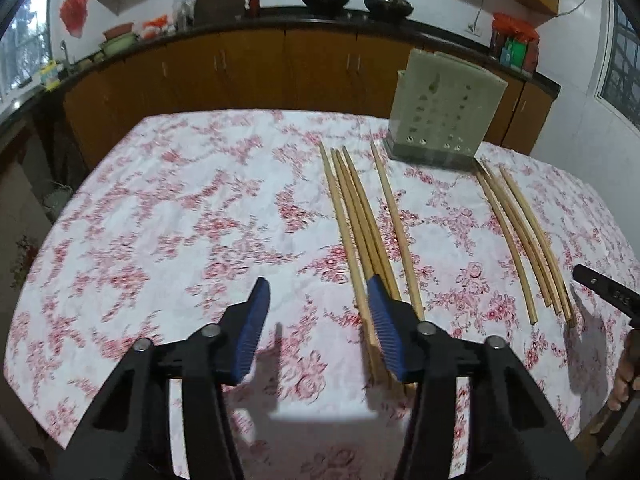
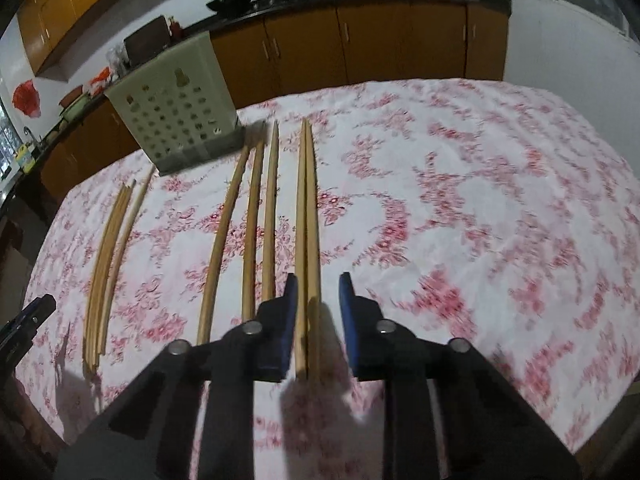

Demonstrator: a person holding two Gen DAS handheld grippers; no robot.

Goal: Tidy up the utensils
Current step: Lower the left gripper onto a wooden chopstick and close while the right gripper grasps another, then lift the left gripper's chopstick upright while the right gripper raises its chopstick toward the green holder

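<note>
Your right gripper (image 2: pixel 318 284) has its fingers apart, a pair of chopsticks (image 2: pixel 308 216) lying between them, untouched as far as you can tell. Your left gripper (image 1: pixel 318 292) stands wider, nothing between; chopsticks (image 1: pixel 360 220) lie behind its right finger; holder (image 1: pixel 444 112) beyond.
</note>
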